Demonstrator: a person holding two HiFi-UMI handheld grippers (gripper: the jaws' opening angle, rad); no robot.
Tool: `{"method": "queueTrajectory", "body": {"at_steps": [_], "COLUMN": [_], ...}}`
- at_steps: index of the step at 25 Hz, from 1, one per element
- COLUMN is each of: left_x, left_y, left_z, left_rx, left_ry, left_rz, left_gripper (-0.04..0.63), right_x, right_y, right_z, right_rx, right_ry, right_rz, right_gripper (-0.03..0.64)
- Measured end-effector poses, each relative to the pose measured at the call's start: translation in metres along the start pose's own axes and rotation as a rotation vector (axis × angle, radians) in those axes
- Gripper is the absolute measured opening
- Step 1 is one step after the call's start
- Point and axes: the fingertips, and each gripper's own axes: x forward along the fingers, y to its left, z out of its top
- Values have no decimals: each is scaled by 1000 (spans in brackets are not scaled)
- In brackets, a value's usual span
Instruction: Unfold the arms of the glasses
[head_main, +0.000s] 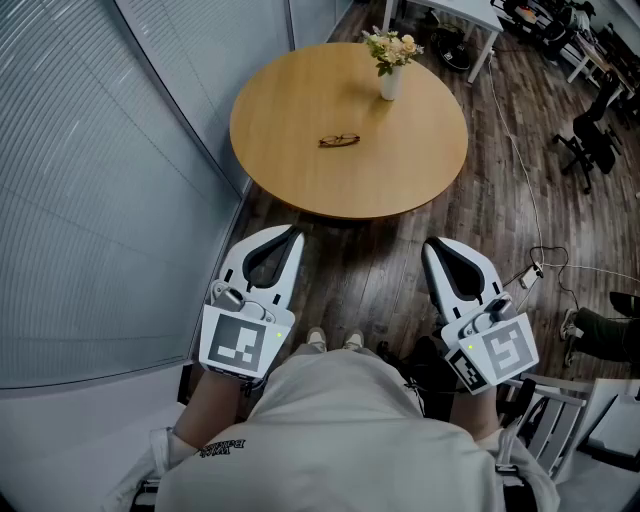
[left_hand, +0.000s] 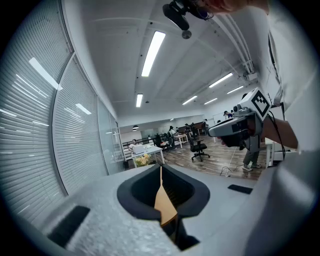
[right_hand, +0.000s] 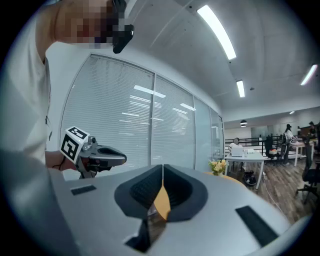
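Note:
A pair of dark-framed glasses (head_main: 340, 140) lies folded near the middle of a round wooden table (head_main: 300, 180). Both grippers are held close to the person's body, well short of the table and nearly level. My left gripper (head_main: 295, 233) has its jaws together with nothing between them, and its own view shows the tips meeting (left_hand: 160, 168). The right gripper (head_main: 431, 244) is shut and empty as well, its tips touching (right_hand: 163, 167). Neither gripper is near the glasses. Each gripper view shows the other gripper off to the side.
A white vase of flowers (head_main: 391, 62) stands at the table's far edge. A glass wall with blinds (head_main: 100, 200) runs along the left. Office chairs (head_main: 590, 140) and a cable (head_main: 530, 220) on the wood floor are at the right. The person's shoes (head_main: 333, 341) show below the table.

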Motion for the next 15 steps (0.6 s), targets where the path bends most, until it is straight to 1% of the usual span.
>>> {"method": "queueTrajectory", "body": {"at_steps": [7, 15], "left_x": [6, 18], "left_y": [-6, -20], "left_z": [2, 3], "left_rx": [-3, 3], "left_ry": [-4, 18], "left_rz": [-11, -21], "left_gripper": [29, 29], "right_x": [-4, -13], "right_y": [-10, -25], "right_z": [0, -9], "right_rx": [17, 20], "right_ry": [-23, -8], "right_rz": [-30, -34], "right_gripper": [31, 31]}}
